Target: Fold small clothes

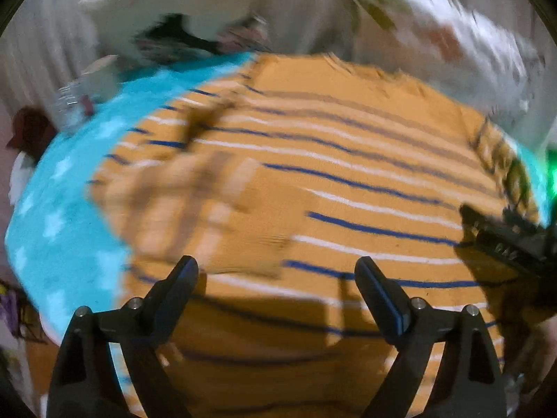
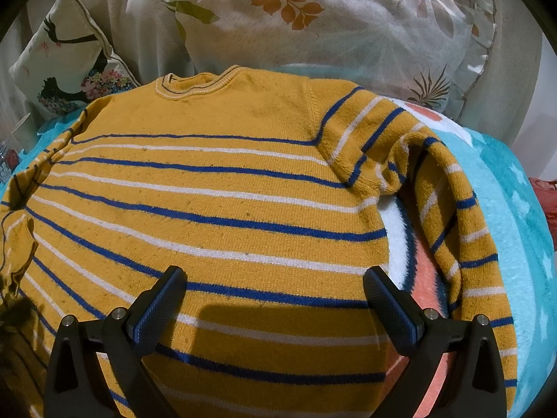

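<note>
Sweater point(image 2: 216, 188), mustard knit with blue and white stripes, is lying flat, neck away, on a turquoise blanket point(image 2: 515, 209) before pillows point(image 2: 334, 21). Soft, limp, light; likely best pinched at sleeve point(image 2: 452, 216) or hem. Left tool point(image 1: 276, 271) and right tool point(image 2: 275, 282) are hovering wide apart, empty.

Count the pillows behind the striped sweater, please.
2. A large leaf-print pillow lies behind the sweater's right shoulder; a smaller bird-print cushion leans at far left, beside the collar. Others may be hidden out of frame.
</note>
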Available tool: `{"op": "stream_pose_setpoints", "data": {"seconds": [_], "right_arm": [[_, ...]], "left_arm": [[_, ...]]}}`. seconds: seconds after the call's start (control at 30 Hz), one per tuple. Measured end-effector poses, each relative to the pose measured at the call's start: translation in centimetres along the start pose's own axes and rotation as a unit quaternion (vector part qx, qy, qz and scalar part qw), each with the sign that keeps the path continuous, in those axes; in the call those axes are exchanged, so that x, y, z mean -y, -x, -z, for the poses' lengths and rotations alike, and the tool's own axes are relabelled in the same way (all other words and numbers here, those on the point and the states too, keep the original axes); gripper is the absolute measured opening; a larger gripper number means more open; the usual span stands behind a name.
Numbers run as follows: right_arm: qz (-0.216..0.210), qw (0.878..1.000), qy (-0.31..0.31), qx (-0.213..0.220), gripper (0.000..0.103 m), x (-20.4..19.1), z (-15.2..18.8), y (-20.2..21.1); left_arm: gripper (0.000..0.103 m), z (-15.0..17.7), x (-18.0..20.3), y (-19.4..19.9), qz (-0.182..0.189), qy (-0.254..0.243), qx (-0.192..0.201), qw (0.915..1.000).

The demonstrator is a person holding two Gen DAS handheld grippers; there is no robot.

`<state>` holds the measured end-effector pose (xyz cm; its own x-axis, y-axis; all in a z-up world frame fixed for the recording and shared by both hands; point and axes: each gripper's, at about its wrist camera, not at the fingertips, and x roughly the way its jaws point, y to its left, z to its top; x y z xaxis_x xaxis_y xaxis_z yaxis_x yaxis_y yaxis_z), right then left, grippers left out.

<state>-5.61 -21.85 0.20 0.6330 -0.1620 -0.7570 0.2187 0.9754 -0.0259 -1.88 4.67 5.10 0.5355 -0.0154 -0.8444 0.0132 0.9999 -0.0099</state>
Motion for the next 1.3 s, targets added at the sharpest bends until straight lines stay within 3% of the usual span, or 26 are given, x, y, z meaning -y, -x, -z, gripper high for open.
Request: {"op": "stream_pose_setpoints", "data": {"seconds": [0.1, 0.13, 0.17, 0.23, 0.3, 0.37, 0.47, 0.5, 0.53, 0.57, 0.6, 0.63, 0.67, 0.77, 0.9, 0.97, 1.03, 1.1, 1.2, 1.3], "right_arm": [[-0.001, 1.000, 0.000, 0.000, 0.103, 0.0, 0.0, 0.0], [-0.001, 1.000, 0.000, 0.000, 0.103, 0.0, 0.0, 0.0], [0.000, 1.000, 0.000, 0.000, 0.103, -0.2, 0.1, 0.1], [-0.001, 1.000, 0.000, 0.000, 0.103, 0.0, 0.1, 0.1], [-0.001, 1.000, 0.000, 0.000, 0.103, 0.1, 0.1, 0.0], [0.000, 1.000, 0.000, 0.000, 0.103, 0.0, 0.1, 0.0], [0.004, 1.000, 0.001, -0.002, 0.103, 0.3, -0.3, -0.3], [0.004, 1.000, 0.000, -0.003, 0.103, 0.3, -0.4, -0.3], [0.003, 1.000, -0.001, -0.003, 0.103, 0.3, -0.4, -0.3], [0.002, 1.000, -0.001, -0.004, 0.103, 0.4, -0.4, -0.3], [0.000, 1.000, -0.001, -0.008, 0.103, 0.4, -0.5, -0.4], [-0.004, 1.000, -0.003, -0.010, 0.103, 0.8, -0.5, -0.7], [-0.004, 1.000, -0.002, -0.014, 0.103, 0.8, -0.6, -0.8], [-0.013, 0.999, -0.007, -0.030, 0.103, 1.0, -0.9, -1.0], [-0.023, 0.998, -0.015, -0.055, 0.103, 1.2, -1.0, -1.1], [-0.009, 0.999, -0.007, -0.043, 0.103, 1.0, -1.2, -1.0], [-0.003, 0.997, -0.012, -0.081, 0.103, 1.0, -2.1, -1.3], [-0.007, 0.994, -0.039, -0.102, 0.096, 1.3, -3.1, -0.9], [-0.010, 0.996, -0.039, -0.085, 0.091, 0.0, -4.9, 1.4], [-0.053, 0.996, -0.012, -0.075, 0.082, -3.7, -6.8, 2.5]], "left_arm": [[0.092, -0.4, -4.6, 1.7, -0.020, 0.043, 0.004, 0.9989], [0.092, -0.9, -5.7, 1.6, -0.020, 0.054, -0.019, 0.9982], [0.092, -1.0, -6.8, 1.4, -0.022, 0.061, -0.016, 0.9978], [0.092, -1.6, -8.7, 0.4, -0.020, 0.072, -0.021, 0.9970], [0.092, -2.5, -9.6, -1.2, 0.005, 0.087, -0.035, 0.9956], [0.092, -3.4, -9.1, -2.4, 0.027, 0.065, -0.050, 0.9963], [0.092, -4.0, -7.3, -4.9, 0.025, 0.010, -0.058, 0.9980], [0.081, -4.1, -6.8, -6.1, 0.019, -0.008, -0.070, 0.9973], [0.061, -4.3, -6.9, -6.6, 0.014, -0.011, -0.077, 0.9969], [0.055, -4.6, -7.5, -6.5, 0.021, -0.008, -0.067, 0.9975], [0.034, -5.0, -8.2, -6.2, 0.031, -0.004, -0.070, 0.9970], [0.023, -5.6, -9.5, -5.9, 0.040, 0.007, -0.074, 0.9964], [0.022, -5.8, -10.5, -5.5, 0.041, 0.016, -0.076, 0.9961], [0.021, -6.9, -16.4, -3.9, -0.018, 0.056, -0.050, 0.9970], [0.022, -7.2, -24.5, -2.5, -0.084, 0.121, -0.027, 0.9887], [0.022, -6.9, -28.0, -1.5, -0.094, 0.159, -0.020, 0.9827], [0.025, -6.5, -30.3, -0.9, -0.099, 0.186, -0.013, 0.9774], [0.034, -6.0, -32.2, 0.2, -0.098, 0.213, -0.009, 0.9720], [0.041, -5.3, -32.6, 1.7, -0.101, 0.210, 0.003, 0.9725], [0.053, -5.0, -32.1, 1.9, -0.089, 0.196, 0.015, 0.9764]]}}
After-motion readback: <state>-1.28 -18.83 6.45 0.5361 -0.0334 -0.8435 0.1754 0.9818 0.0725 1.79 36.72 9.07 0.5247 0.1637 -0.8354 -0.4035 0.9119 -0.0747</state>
